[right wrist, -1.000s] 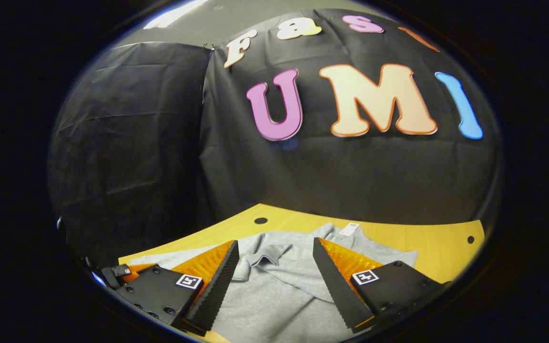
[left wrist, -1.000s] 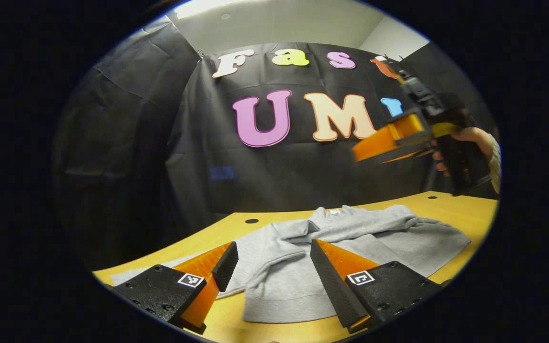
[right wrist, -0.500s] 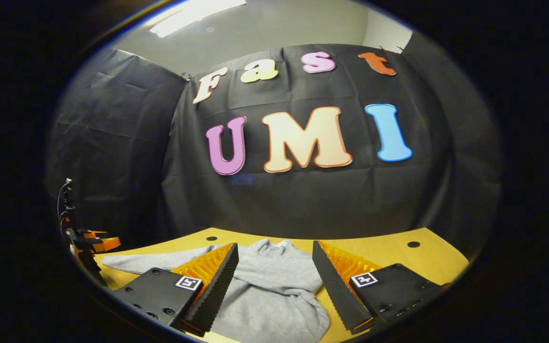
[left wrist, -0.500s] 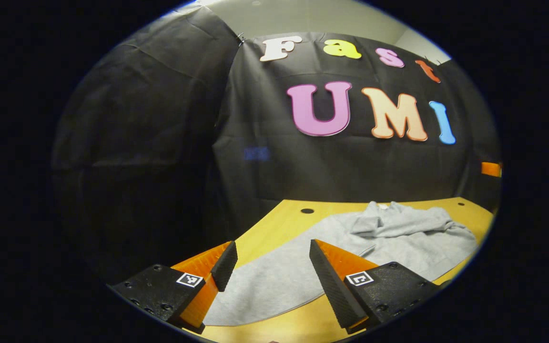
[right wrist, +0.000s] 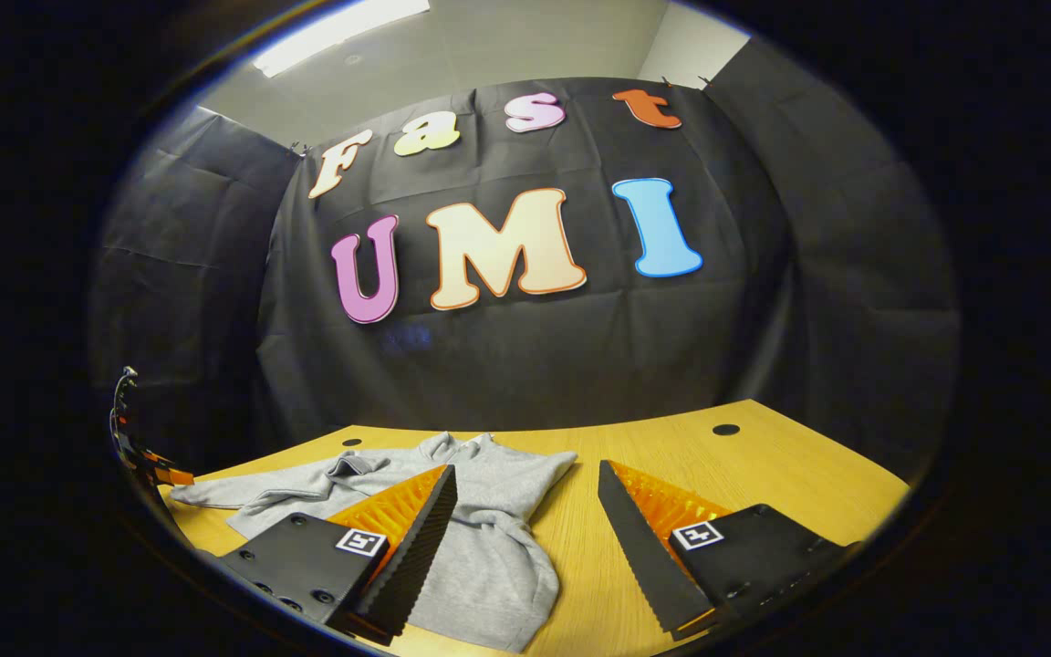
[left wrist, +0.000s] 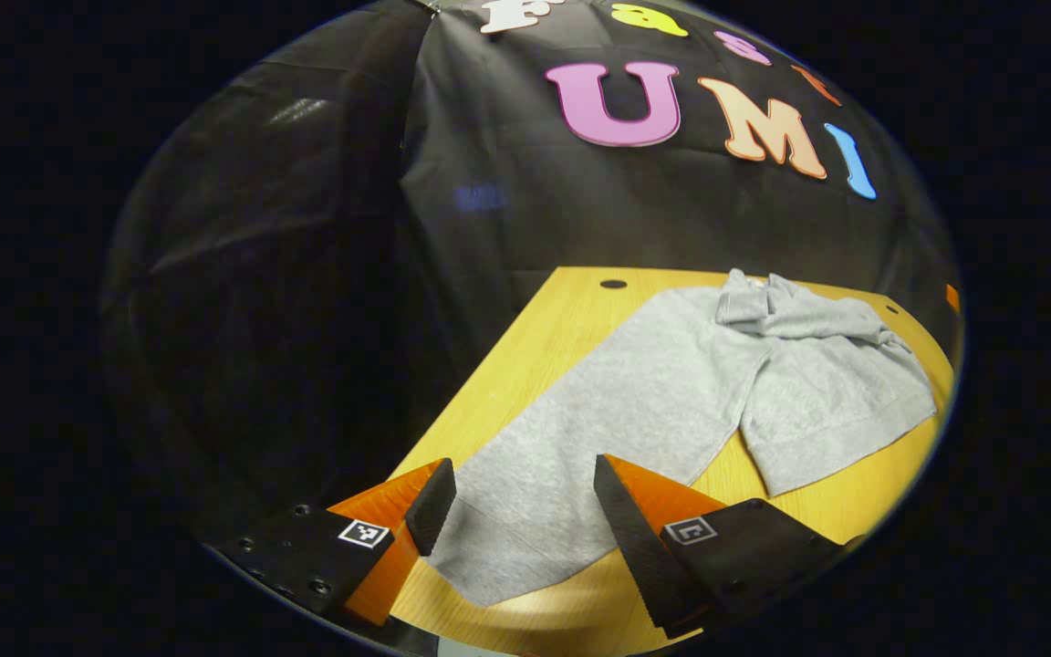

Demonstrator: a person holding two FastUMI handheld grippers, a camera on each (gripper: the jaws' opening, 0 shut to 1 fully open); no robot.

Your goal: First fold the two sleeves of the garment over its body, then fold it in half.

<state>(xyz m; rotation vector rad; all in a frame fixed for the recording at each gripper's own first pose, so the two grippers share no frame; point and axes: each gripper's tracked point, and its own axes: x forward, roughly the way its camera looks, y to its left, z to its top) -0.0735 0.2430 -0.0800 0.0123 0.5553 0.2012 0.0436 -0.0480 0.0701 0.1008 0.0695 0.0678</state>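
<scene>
At lower centre, left gripper [left wrist: 516, 511] — fingers wide, empty — straddles the unfolded sleeve [left wrist: 580, 438]: sleeve-folding step; next, pinch its cuff.

Dim booth, ceiling light [right wrist: 343, 32] glaring overhead (fisheye bends the edges).

The grey sweatshirt [left wrist: 799, 383] lies flat on the wooden counter [left wrist: 535, 356]. One sleeve [left wrist: 598, 429] stretches straight out to the side, while the other is folded over the body.
</scene>
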